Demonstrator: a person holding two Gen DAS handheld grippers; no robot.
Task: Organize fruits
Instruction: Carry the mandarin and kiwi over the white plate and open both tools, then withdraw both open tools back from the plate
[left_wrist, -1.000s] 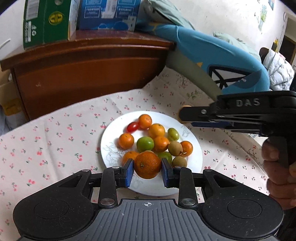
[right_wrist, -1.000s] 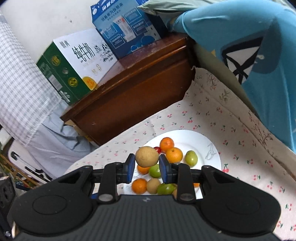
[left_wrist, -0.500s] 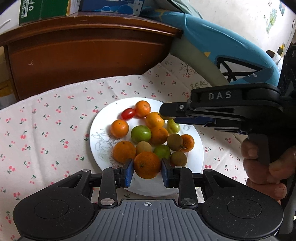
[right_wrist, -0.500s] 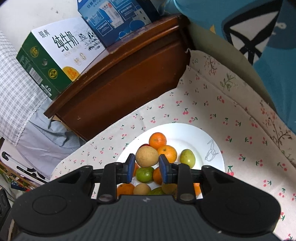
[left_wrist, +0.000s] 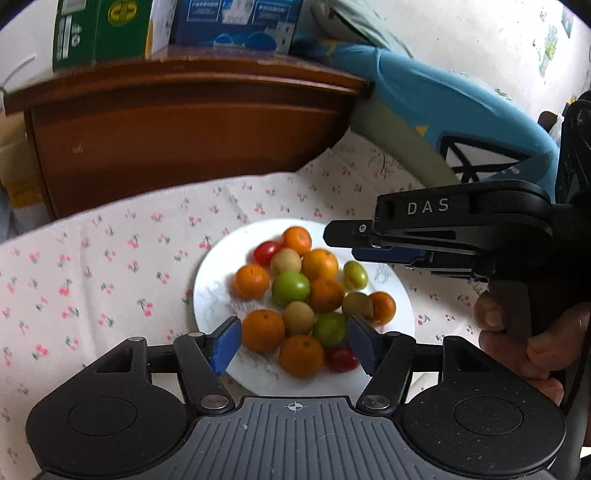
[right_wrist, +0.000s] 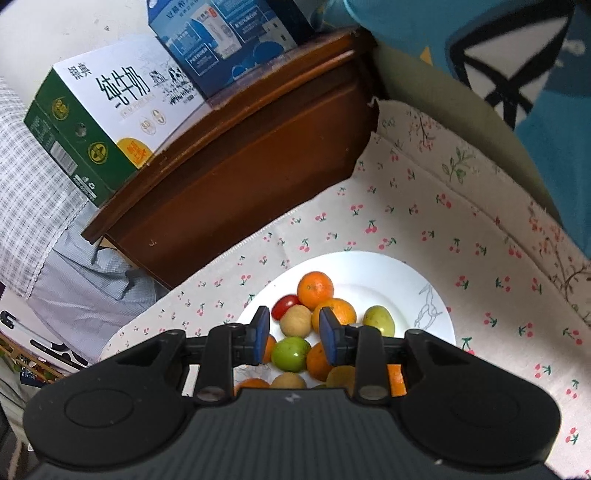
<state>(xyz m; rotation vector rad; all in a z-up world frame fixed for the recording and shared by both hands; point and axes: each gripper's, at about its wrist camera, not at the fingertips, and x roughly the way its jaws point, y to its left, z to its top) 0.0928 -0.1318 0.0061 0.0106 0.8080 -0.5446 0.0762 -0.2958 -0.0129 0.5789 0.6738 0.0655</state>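
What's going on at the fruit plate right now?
A person is working two handheld grippers over a white plate heaped with oranges, green fruits, tan fruits and red tomatoes on a cherry-print cloth. The left gripper has just been opening: its jaws stand wide apart, with a round orange lying loose on the plate between them. The right gripper hovers over the pile, its blue pads slightly clear of a tan round fruit resting among the others.

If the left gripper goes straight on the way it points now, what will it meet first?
Probably the orange at the near edge of the plate, which lies between the open left gripper, whose jaws have just been opening. Depth is unclear, so it may pass above.
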